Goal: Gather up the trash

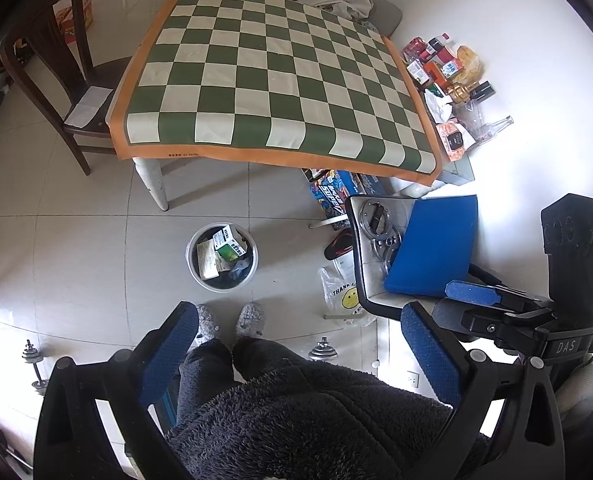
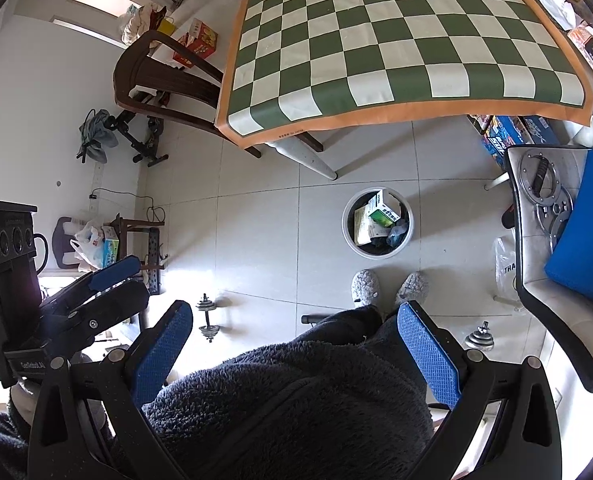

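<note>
Two grippers, both held high over the floor, pointing down past the person's dark fleece clothing. Left gripper (image 1: 300, 354): blue-padded fingers spread wide, nothing between them. Right gripper (image 2: 292, 348): same, fingers wide apart, empty. Each one also shows at the edge of the other's view, fingers apart there too.

Trash bin (image 1: 193, 266) is a round white bucket with a dark liner, standing on the tile floor just ahead of the grey slippers (image 1: 249, 318), near the table's front leg. Inside it: a green-and-white carton (image 1: 230, 243), a flat beige packet, some blue crumpled material. Same bin in the right view (image 2: 348, 236), contents match.

Table (image 1: 396, 168) carries a green-and-cream checkered cloth with orange border; the checkered area is bare. More clutter sits bunched along the table's far right edge, off the cloth: small boxes, bottles, a white crumpled tissue (image 1: 437, 105), an orange packet (image 1: 454, 140), a clear glass bottle (image 1: 496, 125) lying on its side.

Right of the bin: white chair with blue cushion (image 1: 436, 244) and metal rings on the seat. Plastic smiley bag (image 1: 344, 294) on the floor beside it. Dark wooden chair (image 1: 48, 60) at the table's left side. Dumbbells on the floor near the feet
</note>
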`<state>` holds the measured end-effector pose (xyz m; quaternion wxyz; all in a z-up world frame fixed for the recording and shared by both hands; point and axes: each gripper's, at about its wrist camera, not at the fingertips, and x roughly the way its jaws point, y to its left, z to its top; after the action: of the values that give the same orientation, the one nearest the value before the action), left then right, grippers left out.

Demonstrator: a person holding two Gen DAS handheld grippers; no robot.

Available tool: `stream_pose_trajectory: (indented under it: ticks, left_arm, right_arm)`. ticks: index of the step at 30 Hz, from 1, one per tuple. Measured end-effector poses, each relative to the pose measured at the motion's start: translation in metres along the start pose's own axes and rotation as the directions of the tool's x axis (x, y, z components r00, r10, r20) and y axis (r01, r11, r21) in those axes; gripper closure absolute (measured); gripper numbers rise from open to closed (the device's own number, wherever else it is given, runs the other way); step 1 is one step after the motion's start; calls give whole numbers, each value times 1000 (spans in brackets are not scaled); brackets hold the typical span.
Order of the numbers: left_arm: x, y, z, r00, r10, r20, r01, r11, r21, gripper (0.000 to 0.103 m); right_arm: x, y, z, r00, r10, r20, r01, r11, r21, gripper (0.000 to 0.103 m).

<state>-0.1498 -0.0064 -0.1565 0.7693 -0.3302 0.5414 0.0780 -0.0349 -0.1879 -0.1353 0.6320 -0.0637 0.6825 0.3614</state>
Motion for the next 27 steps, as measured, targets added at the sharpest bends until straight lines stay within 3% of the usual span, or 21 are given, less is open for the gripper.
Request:
stream_pose_trajectory:
  ticks: [27]
  left_arm:
    - [1, -17, -1, 1000, -13, 13, 13, 1000, -10, 0]
  right_arm:
    - [-5, -1, 0, 1000, 9, -3, -9, 1000, -5, 0]
